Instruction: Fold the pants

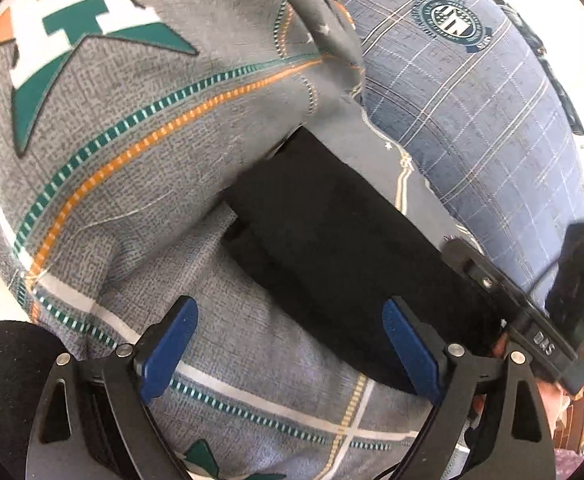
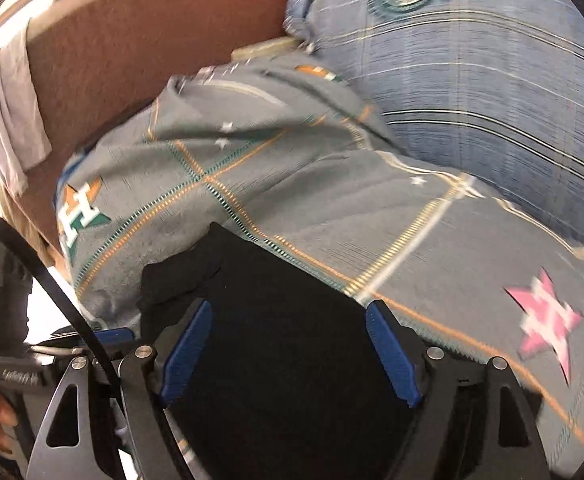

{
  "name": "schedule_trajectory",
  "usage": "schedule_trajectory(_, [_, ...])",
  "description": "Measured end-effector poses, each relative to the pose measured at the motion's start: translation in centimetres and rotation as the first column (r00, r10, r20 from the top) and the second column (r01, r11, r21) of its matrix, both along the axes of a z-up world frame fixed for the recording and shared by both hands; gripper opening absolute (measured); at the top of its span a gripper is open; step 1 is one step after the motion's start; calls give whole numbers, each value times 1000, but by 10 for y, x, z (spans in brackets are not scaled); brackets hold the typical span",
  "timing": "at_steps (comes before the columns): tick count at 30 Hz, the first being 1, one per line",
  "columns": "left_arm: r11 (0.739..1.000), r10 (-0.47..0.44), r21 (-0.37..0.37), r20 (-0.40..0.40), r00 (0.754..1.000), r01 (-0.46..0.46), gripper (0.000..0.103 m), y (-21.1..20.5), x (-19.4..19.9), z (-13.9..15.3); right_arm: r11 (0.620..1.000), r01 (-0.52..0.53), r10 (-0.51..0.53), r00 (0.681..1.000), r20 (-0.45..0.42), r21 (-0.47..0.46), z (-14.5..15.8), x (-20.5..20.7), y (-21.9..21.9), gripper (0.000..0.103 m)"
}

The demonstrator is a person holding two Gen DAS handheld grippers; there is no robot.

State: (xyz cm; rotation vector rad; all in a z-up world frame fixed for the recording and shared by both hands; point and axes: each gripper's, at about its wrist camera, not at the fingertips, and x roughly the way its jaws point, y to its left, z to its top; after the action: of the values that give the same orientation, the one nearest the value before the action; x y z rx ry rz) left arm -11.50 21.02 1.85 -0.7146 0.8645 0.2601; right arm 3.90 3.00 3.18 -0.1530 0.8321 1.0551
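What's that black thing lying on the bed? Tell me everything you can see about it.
The black pants look like soft, matte, plain dark cloth, already folded into a long, flat, roughly rectangular bundle with layered edges at one end. They lie on the grey patterned bedspread, near a blue checked pillow. The left gripper and the right gripper are both open: the right frames the pants, the left's right finger overlaps them. Neither visibly grips the cloth.

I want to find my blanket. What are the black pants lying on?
The black pants lie on a grey bedspread with green and orange stripes and stars. A blue checked pillow sits beside them. What is under the bedspread is covered.
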Motion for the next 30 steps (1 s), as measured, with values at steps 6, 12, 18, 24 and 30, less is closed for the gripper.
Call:
schedule_trajectory(6, [999,7,43,11,1000,-8,95,-1,10,-1,996,-76,76,997,-1,-57,-10,14,46,86])
schedule_trajectory(12, [996,-8,88,26,1000,6,99,-4,17,-4,971,-194,194,981,-9,-143,-22,19,92,68])
schedule_trajectory(18, [995,-24,104,93,995,15,87,-1,18,-6,968,-212,211,977,-27,-136,-27,18,97,23])
schedule_trajectory(24, [995,-82,75,141,987,72,22,0,14,6,986,-165,165,985,-57,6,-5,19,63,15])
schedule_trajectory(30, [968,-219,181,269,938,174,18,-32,10,67,980,-69,82,995,-65,188,40,22,8,15])
